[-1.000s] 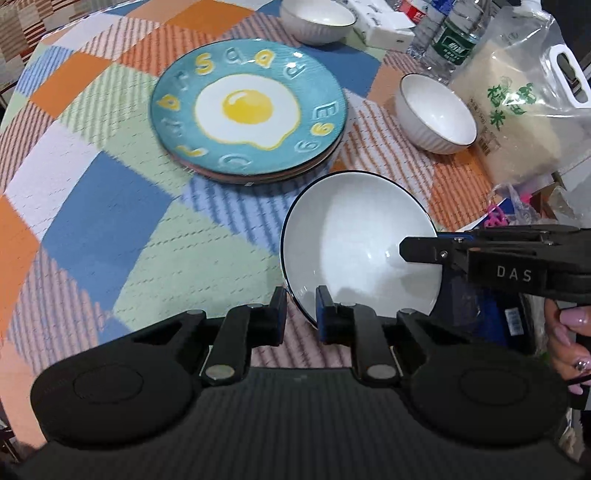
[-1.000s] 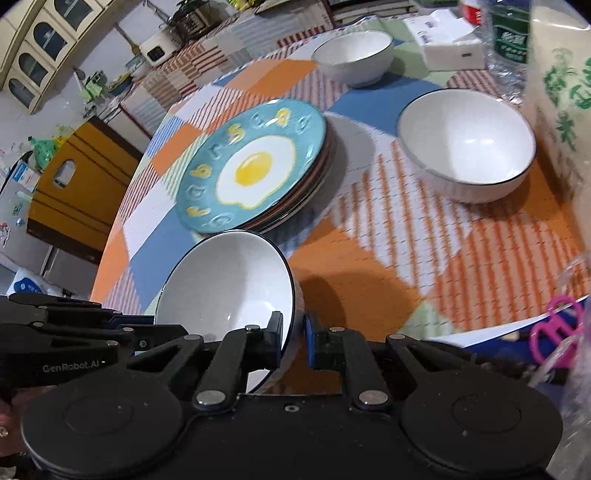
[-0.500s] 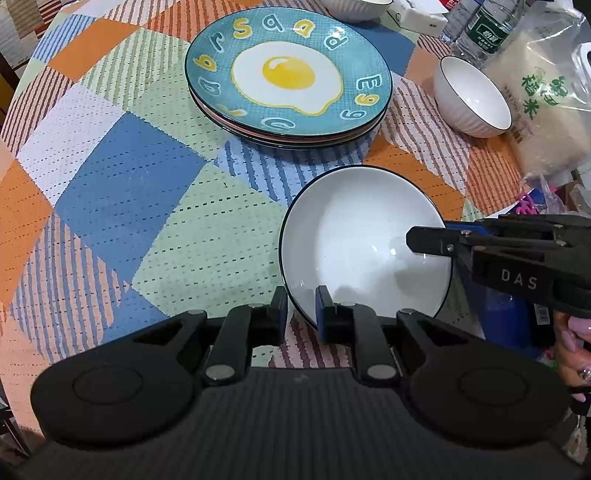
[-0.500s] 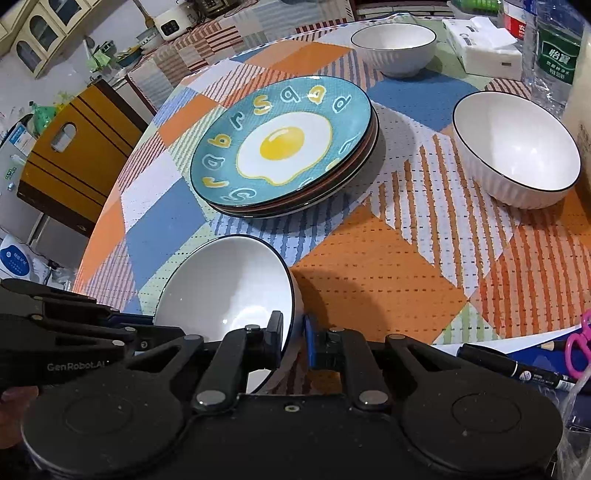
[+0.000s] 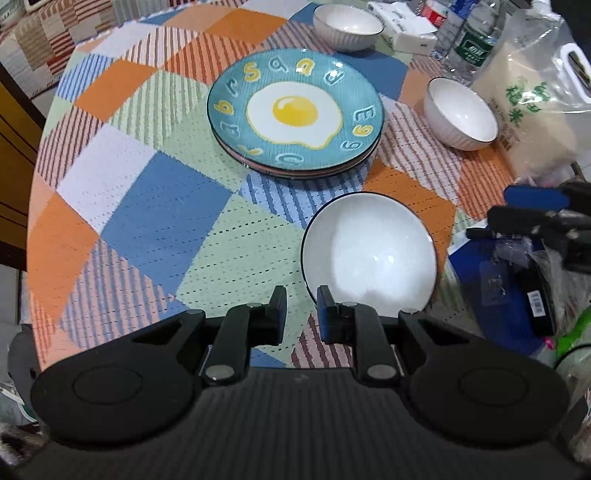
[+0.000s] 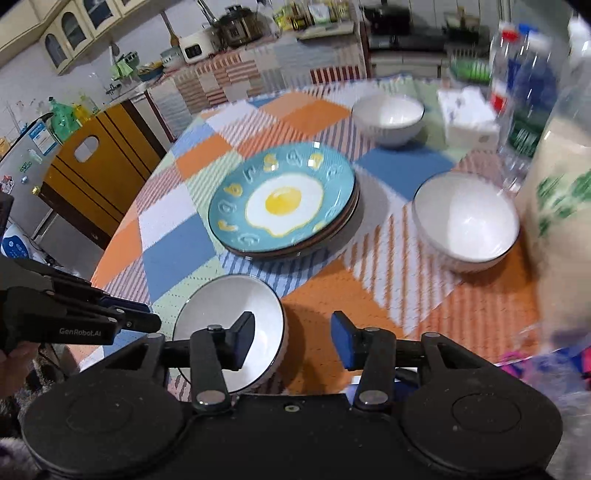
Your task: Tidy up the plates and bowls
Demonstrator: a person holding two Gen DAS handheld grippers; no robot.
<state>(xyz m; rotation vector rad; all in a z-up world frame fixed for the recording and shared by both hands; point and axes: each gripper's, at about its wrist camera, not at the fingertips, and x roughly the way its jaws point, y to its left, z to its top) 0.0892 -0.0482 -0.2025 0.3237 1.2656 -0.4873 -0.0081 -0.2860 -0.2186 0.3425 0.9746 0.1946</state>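
The right claw (image 6: pixel 291 339) has just been opening, its jaws now apart and off the bowl (image 6: pixel 229 332); the left claw (image 5: pixel 301 314) is nearly together, empty. The bowl sits near the tabletop's (image 5: pixel 155 221) near edge, where I judge a careless nudge could tip it off.

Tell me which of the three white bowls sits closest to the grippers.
The white black-rimmed bowl on the near side of the egg-print plate stack. The other two bowls sit beyond it.
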